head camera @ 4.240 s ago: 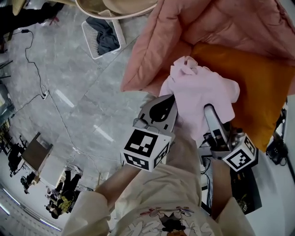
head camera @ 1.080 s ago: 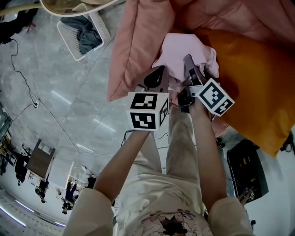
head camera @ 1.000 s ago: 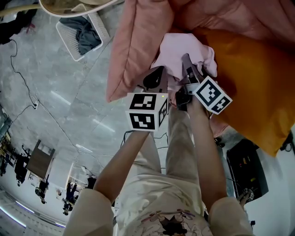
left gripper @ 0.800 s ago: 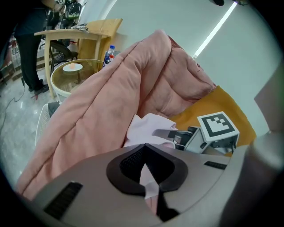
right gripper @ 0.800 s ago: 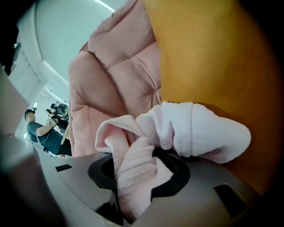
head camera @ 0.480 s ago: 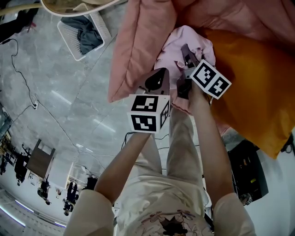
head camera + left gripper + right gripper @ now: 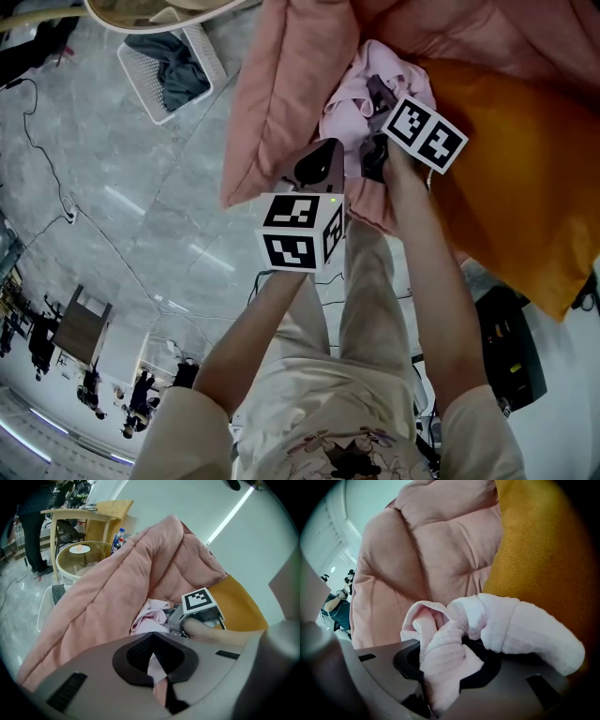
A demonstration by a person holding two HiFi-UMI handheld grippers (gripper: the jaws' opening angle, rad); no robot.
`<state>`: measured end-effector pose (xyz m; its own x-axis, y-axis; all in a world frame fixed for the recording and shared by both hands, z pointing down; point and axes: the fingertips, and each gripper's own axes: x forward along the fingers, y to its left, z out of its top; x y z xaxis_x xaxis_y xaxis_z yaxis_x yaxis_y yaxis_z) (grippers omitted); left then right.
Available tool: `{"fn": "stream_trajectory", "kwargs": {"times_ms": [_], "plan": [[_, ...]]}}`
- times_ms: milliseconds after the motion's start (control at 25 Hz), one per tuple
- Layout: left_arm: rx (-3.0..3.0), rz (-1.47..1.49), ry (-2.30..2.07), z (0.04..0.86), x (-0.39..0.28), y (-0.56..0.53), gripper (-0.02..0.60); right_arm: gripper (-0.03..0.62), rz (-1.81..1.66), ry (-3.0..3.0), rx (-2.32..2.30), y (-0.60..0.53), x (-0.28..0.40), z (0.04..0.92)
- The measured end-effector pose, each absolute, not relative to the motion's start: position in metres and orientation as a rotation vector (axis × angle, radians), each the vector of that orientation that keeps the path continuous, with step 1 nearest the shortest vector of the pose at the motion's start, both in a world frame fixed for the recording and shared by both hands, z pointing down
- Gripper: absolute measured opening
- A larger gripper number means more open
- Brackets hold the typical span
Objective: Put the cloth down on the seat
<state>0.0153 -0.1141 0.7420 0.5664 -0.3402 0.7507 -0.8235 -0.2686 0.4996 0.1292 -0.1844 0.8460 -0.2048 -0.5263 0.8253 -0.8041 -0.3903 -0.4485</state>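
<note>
Cloth (image 7: 345,98) looked light, soft & floppy, w/ no stiff part to grab. Right claw (image 7: 445,667) was clenched on a thick wad of it. Left claw (image 7: 155,667) pinched a thin edge, probably the best 2 hold pts.

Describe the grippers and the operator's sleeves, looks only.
Left claw and right claw: grey plastic shells with black textured pads. Each carries a white cube printed with black square markers. No cables visible. The person wears a cream short-sleeved top with a cartoon print.
</note>
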Motion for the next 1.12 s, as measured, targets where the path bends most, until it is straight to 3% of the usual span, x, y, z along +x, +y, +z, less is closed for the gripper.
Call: {"fn": "stream_trajectory", "kwargs": {"times_ms": [360,760,1120], "plan": [[1.864,0.635,-0.953,0.736,0.012,-0.108,0.005,0.172,1.619,-1.588,1.771,-0.185,0.128,0.848],[1.893,0.623,-0.973,0.703,0.009,-0.110,0.005,0.244,1.855,-1.651,1.770,-0.170,0.129,0.805],[1.927,0.597,-0.977,0.646,0.002,-0.105,0.005,0.252,1.912,-1.577,1.820,-0.141,0.129,0.766]]}}
